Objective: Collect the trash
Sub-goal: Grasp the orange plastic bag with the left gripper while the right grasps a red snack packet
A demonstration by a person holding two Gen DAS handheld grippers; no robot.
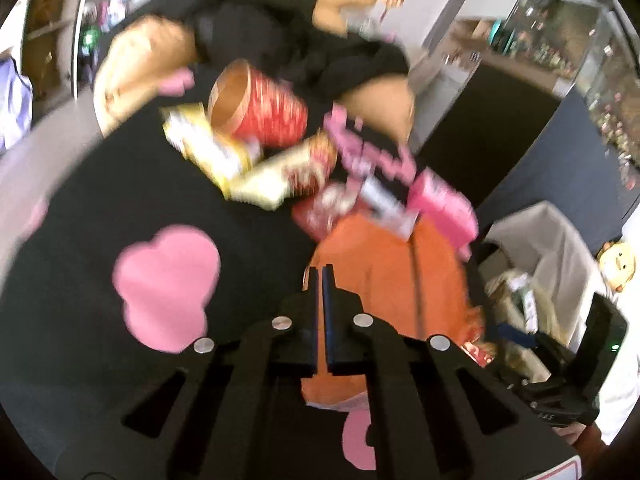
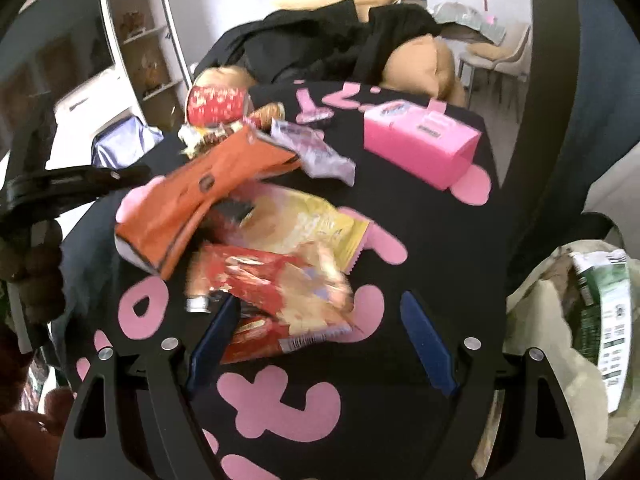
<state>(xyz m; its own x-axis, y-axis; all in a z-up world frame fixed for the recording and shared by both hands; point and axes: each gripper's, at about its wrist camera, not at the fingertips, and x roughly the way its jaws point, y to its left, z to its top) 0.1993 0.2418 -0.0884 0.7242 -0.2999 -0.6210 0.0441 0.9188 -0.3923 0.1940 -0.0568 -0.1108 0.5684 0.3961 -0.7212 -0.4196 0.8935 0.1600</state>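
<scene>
My left gripper [image 1: 322,270] is shut on a flat orange packet [image 1: 384,288], which it holds above the black cloth with pink shapes [image 1: 120,200]. The right wrist view shows the orange packet [image 2: 200,196] lifted at the left of a trash pile. My right gripper [image 2: 320,308] is open, its blue pads either side of a red snack wrapper [image 2: 276,296]. A yellow wrapper [image 2: 304,224], a silver-purple wrapper [image 2: 312,148], a red paper cup [image 2: 216,104] on its side and a pink box [image 2: 420,140] lie on the cloth.
A bin lined with a white bag [image 2: 568,340] holding a green carton stands at the right; it also shows in the left wrist view [image 1: 536,264]. Black clothing and tan cushions [image 2: 340,48] lie beyond the pile. White shelves [image 2: 136,40] stand at the far left.
</scene>
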